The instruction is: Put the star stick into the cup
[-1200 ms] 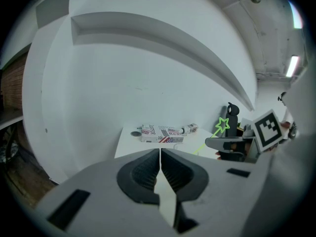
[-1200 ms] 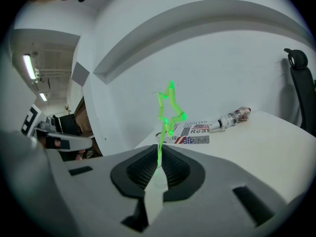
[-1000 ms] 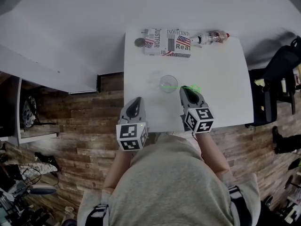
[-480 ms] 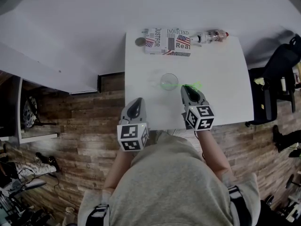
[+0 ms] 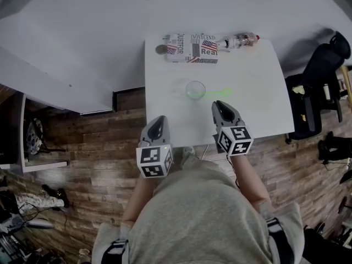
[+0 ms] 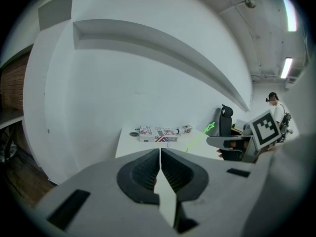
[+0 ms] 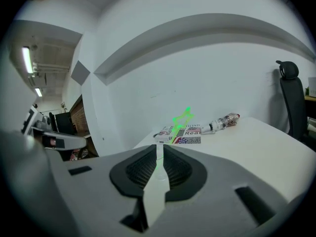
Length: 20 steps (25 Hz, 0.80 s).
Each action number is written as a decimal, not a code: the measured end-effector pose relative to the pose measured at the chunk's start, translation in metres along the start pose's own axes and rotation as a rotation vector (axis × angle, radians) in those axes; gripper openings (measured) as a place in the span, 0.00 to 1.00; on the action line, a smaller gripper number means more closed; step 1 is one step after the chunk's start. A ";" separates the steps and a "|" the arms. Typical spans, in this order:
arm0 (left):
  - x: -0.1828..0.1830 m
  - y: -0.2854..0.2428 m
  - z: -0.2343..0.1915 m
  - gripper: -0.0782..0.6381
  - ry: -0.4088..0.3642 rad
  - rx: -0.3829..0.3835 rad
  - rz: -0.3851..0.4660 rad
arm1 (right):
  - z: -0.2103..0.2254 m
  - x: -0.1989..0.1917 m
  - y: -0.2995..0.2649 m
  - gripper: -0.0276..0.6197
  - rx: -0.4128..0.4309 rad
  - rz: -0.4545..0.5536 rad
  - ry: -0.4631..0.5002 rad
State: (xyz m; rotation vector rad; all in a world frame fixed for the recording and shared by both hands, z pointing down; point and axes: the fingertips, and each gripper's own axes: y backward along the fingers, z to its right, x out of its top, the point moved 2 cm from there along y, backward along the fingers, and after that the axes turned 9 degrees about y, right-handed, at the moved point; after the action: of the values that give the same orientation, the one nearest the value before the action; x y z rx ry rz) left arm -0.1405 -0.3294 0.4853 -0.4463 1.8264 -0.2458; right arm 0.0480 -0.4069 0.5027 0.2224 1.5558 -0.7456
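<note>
Leaning in the cup (image 5: 195,89) on the tabletop (image 5: 253,98), the star stick (image 5: 224,92) tipped rightward; a box (image 5: 192,48) and bottle (image 5: 239,39) lay behind. We held the right tongs (image 5: 220,105) slightly parted and empty beside it, and the left tongs (image 5: 159,120) closed.

Open tabletop (image 5: 253,109) at right, cup (image 5: 195,89) with star stick (image 5: 220,92) centre, box (image 5: 192,48), bottle (image 5: 237,39) at back

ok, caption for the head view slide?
Star stick leaning in the clear cup on the white table; left gripper and right gripper hover at its near edge.
</note>
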 end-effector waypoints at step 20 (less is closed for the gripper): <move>-0.044 0.114 -0.001 0.12 -0.016 -0.045 0.014 | -0.091 0.000 0.111 0.09 -0.034 0.100 0.004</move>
State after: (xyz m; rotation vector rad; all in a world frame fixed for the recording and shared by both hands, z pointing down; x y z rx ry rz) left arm -0.1504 -0.2076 0.4800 -0.4648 1.8214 -0.1914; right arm 0.0354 -0.2696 0.4631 0.2751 1.5486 -0.6404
